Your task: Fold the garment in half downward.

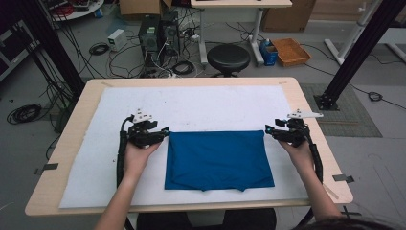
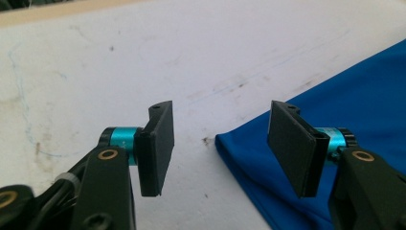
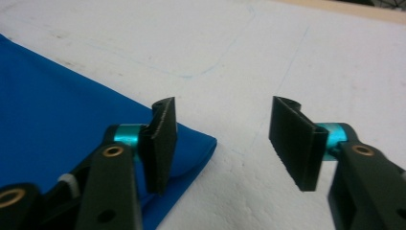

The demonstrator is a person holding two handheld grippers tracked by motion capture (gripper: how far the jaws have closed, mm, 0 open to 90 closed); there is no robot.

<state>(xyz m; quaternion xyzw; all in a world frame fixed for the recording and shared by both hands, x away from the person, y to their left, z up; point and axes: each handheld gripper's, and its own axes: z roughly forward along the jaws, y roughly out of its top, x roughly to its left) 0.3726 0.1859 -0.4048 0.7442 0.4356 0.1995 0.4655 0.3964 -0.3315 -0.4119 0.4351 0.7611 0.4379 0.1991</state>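
Lighting even and bright, diffuse from overhead; no hard shadows on the white padded mat (image 1: 201,103) covering the light wooden bench (image 1: 72,143). High view soft and low-res, with mild wide-angle bend at the edges. Folded blue cloth (image 1: 218,160) reads saturated, no glare. In the left gripper view, the mat is slightly washed out toward the top right. Black jaws in both gripper views are sharp enough; far mat goes soft. Faint shadow under the cloth corner (image 3: 201,143).
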